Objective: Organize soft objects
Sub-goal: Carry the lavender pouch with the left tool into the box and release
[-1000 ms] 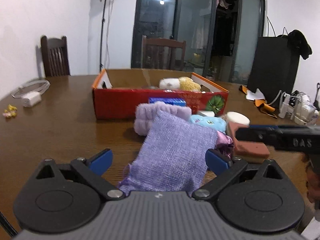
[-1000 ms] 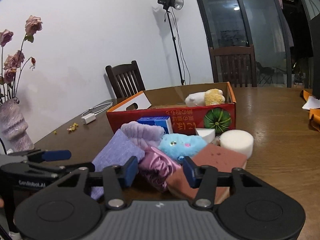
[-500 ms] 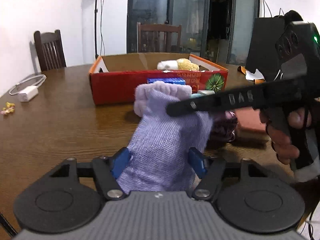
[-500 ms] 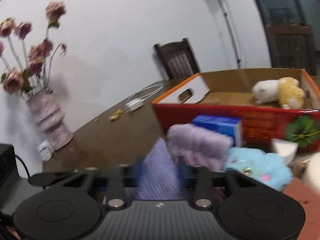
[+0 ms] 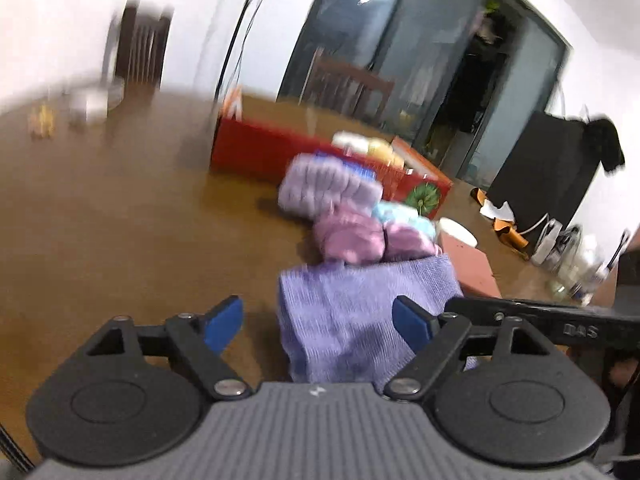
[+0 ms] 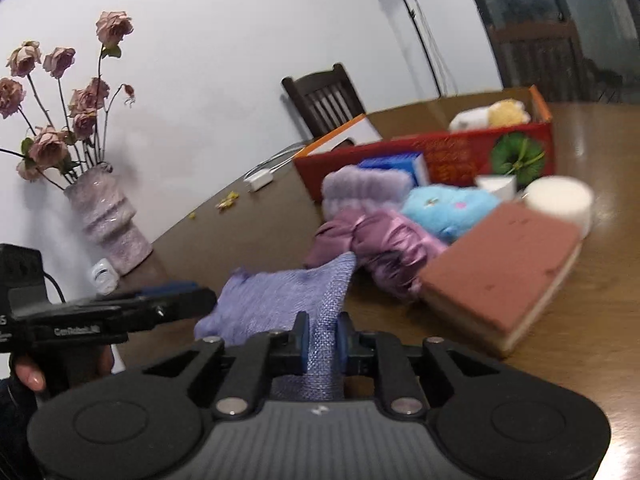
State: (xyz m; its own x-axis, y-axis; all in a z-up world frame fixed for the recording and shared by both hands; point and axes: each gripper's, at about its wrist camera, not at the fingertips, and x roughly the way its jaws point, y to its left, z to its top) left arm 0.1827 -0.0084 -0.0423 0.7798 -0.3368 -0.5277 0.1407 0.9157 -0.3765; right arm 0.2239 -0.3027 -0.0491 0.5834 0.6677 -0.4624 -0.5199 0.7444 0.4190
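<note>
A lavender woven cloth (image 6: 280,300) lies at the table's near side. My right gripper (image 6: 321,338) pinches a fold of it between its blue pads, and its jaws are opening. In the left wrist view the same cloth (image 5: 360,312) sits between the wide jaws of my left gripper (image 5: 318,322), which are opening. Its left pad stands apart from the cloth; the right pad is at its edge. The right gripper (image 5: 520,320) shows as a black bar beside it. A red box (image 6: 440,156) holds a white and yellow plush (image 6: 488,116).
Ahead lie a fluffy lilac band (image 6: 360,188), pink satin fabric (image 6: 380,244), a blue plush (image 6: 448,208), a brown sponge (image 6: 504,268) and a white round sponge (image 6: 560,200). A vase of flowers (image 6: 108,224) stands left, with a charger (image 6: 260,178) behind it.
The right gripper swung in over the cloth, closed on a fold and drew back toward the near side. The left jaws squeezed the cloth, then widened, and the left view has tilted.
</note>
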